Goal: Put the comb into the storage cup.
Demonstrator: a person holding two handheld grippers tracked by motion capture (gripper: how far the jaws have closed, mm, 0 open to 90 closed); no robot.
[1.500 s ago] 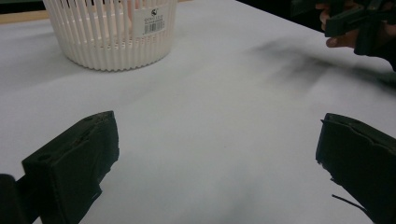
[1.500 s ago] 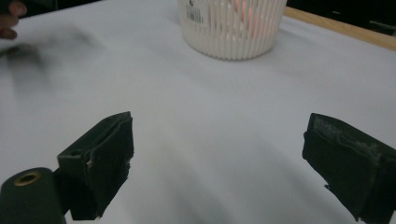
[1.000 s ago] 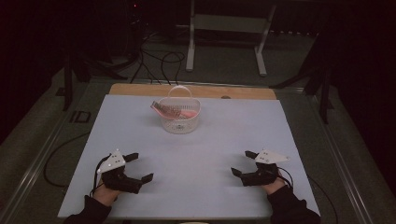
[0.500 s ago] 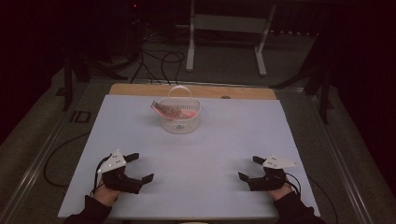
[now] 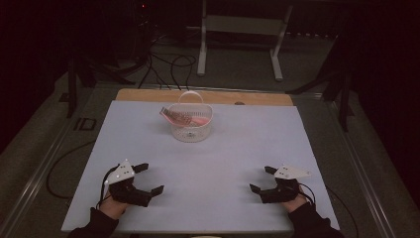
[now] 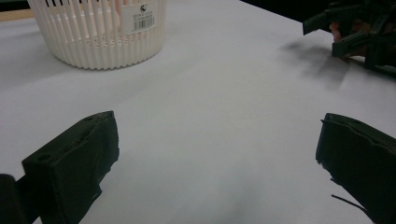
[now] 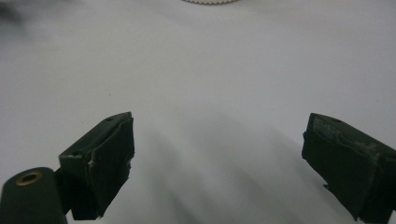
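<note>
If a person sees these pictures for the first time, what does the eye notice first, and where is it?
First comes the white slatted basket at the far middle of the pale table, with a pink comb-like thing sticking out over its rim. Next come the two black grippers at the near edge, the left gripper and the right gripper, both with jaws wide open and holding nothing.

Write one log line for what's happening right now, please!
left gripper: open, empty | right gripper: open, empty | white basket: far side of table, untouched, pink thing inside
</note>
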